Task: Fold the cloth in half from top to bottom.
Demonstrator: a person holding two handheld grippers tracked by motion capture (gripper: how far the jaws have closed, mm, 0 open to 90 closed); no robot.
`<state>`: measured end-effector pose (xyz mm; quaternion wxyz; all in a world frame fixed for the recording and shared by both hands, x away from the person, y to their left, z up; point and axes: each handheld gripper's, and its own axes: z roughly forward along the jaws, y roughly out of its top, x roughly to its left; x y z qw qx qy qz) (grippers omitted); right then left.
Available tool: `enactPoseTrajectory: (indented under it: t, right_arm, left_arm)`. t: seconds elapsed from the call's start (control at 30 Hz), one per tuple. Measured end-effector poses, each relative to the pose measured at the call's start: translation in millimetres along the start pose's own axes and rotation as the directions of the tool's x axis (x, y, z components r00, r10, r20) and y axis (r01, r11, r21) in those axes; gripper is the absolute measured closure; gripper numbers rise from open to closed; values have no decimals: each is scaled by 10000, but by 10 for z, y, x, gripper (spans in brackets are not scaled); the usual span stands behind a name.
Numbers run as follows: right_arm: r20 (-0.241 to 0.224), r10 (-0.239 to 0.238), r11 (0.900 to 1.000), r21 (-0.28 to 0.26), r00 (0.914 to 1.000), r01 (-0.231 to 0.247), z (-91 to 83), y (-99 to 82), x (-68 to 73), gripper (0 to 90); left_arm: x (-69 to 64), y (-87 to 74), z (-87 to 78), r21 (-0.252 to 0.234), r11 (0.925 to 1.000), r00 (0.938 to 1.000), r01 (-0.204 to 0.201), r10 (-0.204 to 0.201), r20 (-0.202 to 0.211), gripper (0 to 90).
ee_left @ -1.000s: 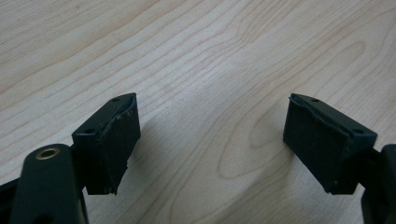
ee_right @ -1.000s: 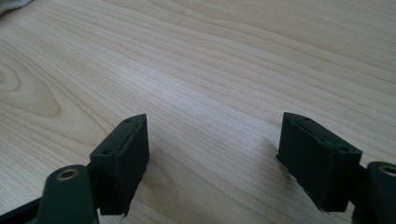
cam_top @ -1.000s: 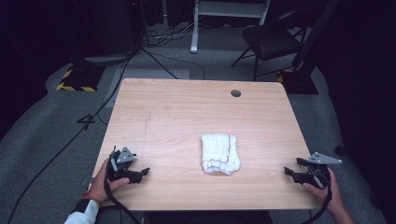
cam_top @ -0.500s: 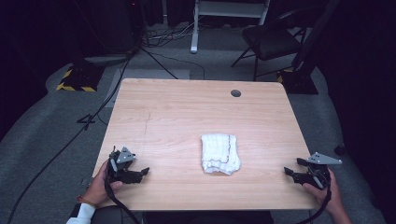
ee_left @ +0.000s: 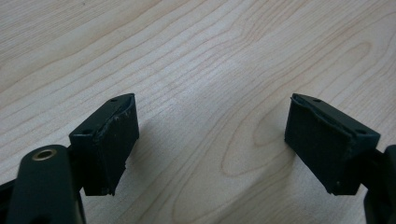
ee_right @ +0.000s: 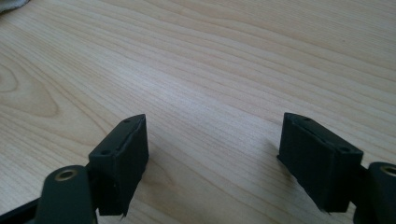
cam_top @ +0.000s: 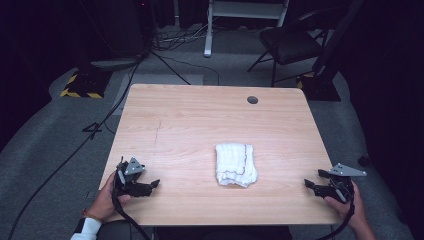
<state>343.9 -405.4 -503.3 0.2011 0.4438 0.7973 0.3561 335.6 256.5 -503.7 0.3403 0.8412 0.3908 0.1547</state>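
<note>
One white towel (cam_top: 235,164), folded into a thick rectangle, ribbed weave, layered edges showing at its near end. It lies flat on the desk (cam_top: 200,120), a little toward the person's side of the middle, touching neither tongs. High view gives the full towel; right gripper view catches just a white corner of it (ee_right: 11,4) at the top left edge; left gripper view has bare wood grain between its jaws.

Two tongs. Left tongs (cam_top: 154,184) sit well left of the towel near the desk's front edge, held by a hand (cam_top: 106,200), jaw tips pointing toward the towel. Left gripper view (ee_left: 212,140): jaws spread wide, released, nothing between them, low over the wood. Right tongs (cam_top: 309,185) sit well right of the towel near the front right corner, held by the other hand (cam_top: 350,210), tips pointing toward the towel. Right gripper view (ee_right: 212,161): jaws wide apart, released, bare wood between.

One dark round hole (cam_top: 252,100) in the desk, beyond the towel near the far edge. One chair (cam_top: 290,45) on the floor past the desk, beyond the towel.
</note>
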Motion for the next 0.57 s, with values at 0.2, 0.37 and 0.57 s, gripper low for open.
enactPoseTrajectory:
  t: [0.2, 0.37, 0.57]
  right_arm:
    - [2, -1, 10000, -2, 10000, 1, 0, 0, 0, 243]
    - [1, -1, 10000, 0, 10000, 1, 0, 0, 0, 244]
    - [-1, 1, 10000, 1, 10000, -1, 0, 0, -1, 243]
  left_arm:
    - [2, 1, -2, 20, 10000, 10000, -12, 12, 28, 178]
    - [3, 1, -2, 19, 10000, 10000, -15, 15, 35, 178]
    - [4, 1, -2, 24, 10000, 10000, -27, 27, 40, 178]
